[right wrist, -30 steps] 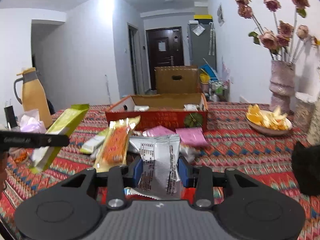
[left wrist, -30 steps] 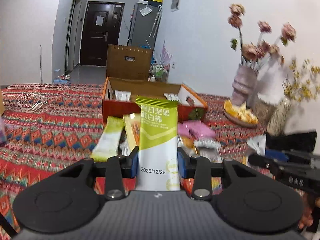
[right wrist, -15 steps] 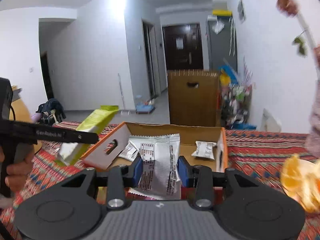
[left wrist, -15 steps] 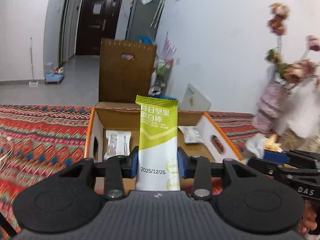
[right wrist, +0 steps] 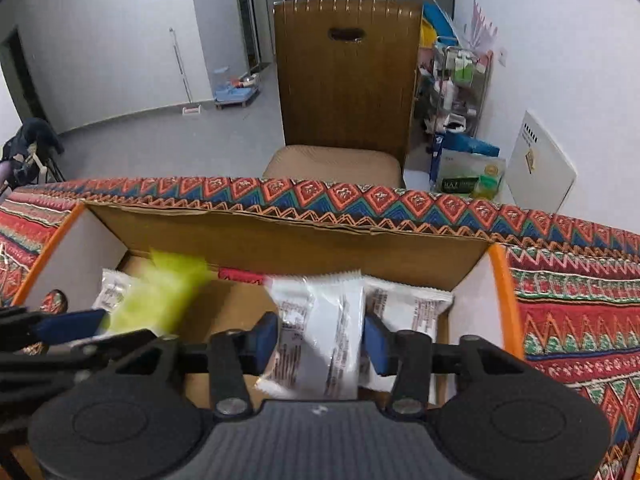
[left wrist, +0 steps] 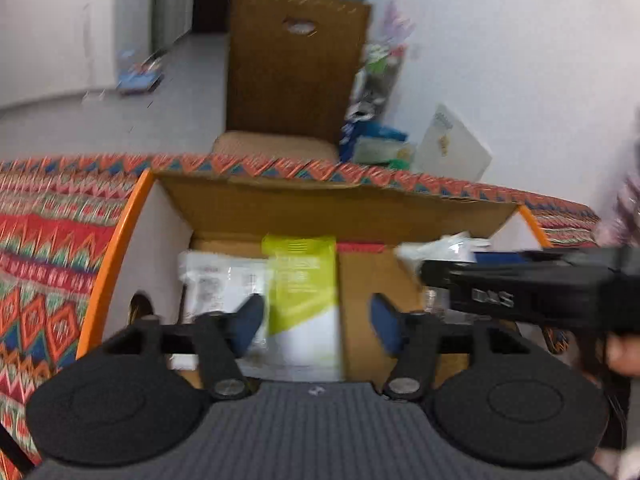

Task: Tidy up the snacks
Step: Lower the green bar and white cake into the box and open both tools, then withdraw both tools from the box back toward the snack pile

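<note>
An open cardboard box with an orange rim (left wrist: pixel 116 248) (right wrist: pixel 505 280) lies right below both grippers. My left gripper (left wrist: pixel 316 320) hangs over its left half with its jaws opening. The green-and-white snack bar (left wrist: pixel 302 300) (right wrist: pixel 168 292) sits blurred and loose between them, with a gap at the right pad. My right gripper (right wrist: pixel 320 338) (left wrist: pixel 480 280) is over the right half, its jaws also opening. The white snack packet (right wrist: pixel 320 332) (left wrist: pixel 440 246) is blurred and fills the space between the pads. Other white packets (left wrist: pixel 216 280) (right wrist: pixel 412 308) lie on the box floor.
The box stands on a red patterned tablecloth (right wrist: pixel 580 300) near the table's far edge. A brown chair (right wrist: pixel 344 80) stands just beyond it. A cluttered rack (right wrist: pixel 460 80) and a white panel (right wrist: pixel 548 160) are by the right wall. A hand (left wrist: pixel 622 356) holds the right gripper.
Both grippers have swept forward from the snack pile to over the box and tipped downward. Both pairs of jaws, clamped before, have widened, and the bar and packet look blurred.
</note>
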The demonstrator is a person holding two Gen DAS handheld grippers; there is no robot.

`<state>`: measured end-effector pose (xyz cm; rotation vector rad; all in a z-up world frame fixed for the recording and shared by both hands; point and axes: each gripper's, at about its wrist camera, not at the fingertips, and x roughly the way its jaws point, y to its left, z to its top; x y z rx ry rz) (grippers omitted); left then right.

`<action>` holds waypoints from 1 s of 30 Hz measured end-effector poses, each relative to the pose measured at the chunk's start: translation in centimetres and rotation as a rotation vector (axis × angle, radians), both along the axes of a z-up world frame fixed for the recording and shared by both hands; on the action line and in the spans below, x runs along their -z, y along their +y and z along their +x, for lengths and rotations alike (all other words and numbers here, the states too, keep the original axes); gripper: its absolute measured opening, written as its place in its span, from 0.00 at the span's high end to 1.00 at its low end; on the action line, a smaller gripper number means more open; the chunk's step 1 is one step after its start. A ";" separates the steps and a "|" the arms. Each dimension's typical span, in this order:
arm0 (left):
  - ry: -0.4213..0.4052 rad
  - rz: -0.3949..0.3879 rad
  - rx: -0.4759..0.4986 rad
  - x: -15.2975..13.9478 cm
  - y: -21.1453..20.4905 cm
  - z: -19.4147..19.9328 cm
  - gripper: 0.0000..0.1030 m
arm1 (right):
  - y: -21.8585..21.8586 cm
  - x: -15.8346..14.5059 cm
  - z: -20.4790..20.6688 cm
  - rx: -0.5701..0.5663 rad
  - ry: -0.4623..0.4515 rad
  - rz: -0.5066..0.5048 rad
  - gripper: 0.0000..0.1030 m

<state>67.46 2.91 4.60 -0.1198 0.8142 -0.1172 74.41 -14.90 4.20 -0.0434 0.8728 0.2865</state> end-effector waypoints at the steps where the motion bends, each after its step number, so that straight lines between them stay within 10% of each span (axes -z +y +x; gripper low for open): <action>1: -0.011 0.010 0.008 -0.2 0.0 -0.1 0.38 | 0.3 0.0 0.1 0.003 -0.009 -0.007 0.48; 16: -0.098 0.062 0.064 -7.1 0.9 -7.4 0.26 | -2.4 -7.3 -7.9 -0.006 -0.160 -0.003 0.40; 30: -0.366 0.101 0.117 -12.9 2.1 -30.1 0.04 | -8.3 -13.1 -30.2 -0.061 -0.364 0.086 0.21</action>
